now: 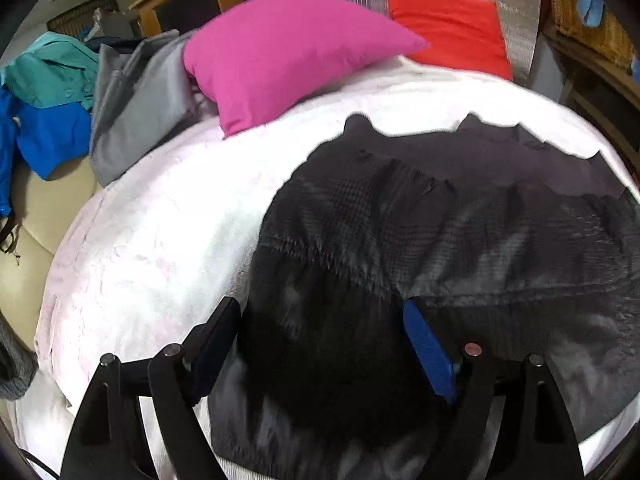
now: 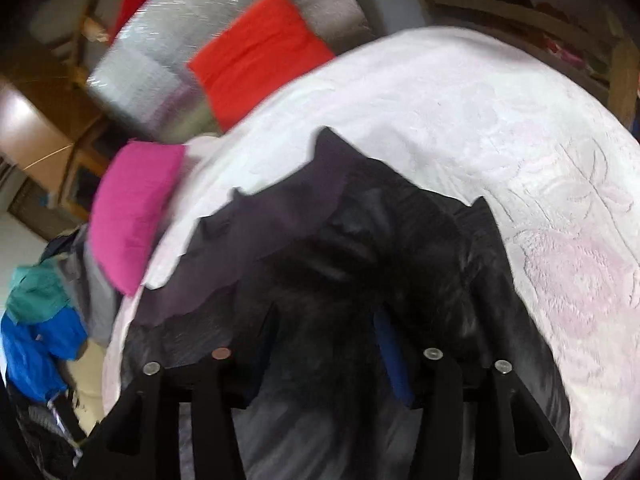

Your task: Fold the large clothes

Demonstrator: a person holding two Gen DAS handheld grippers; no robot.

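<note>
A large black garment (image 1: 440, 220) with a quilted sheen lies spread on a white bed cover (image 1: 160, 248). My left gripper (image 1: 320, 312) hangs open over the garment's near left part. Its dark left finger sits at the cloth's edge and its blue-padded fingertip (image 1: 424, 340) stands over the fabric. In the right wrist view the same garment (image 2: 360, 240) is humped and creased on the cover (image 2: 480, 100). My right gripper (image 2: 328, 332) stands over it with black cloth lying in the gap between its jaws. The pads do not visibly press on the cloth.
A pink pillow (image 1: 288, 52) and a red pillow (image 1: 448, 28) lie at the head of the bed against a silvery panel (image 2: 168, 60). Grey (image 1: 136, 108), teal (image 1: 52, 68) and blue (image 1: 48, 136) clothes are heaped at the left. Wooden furniture stands behind.
</note>
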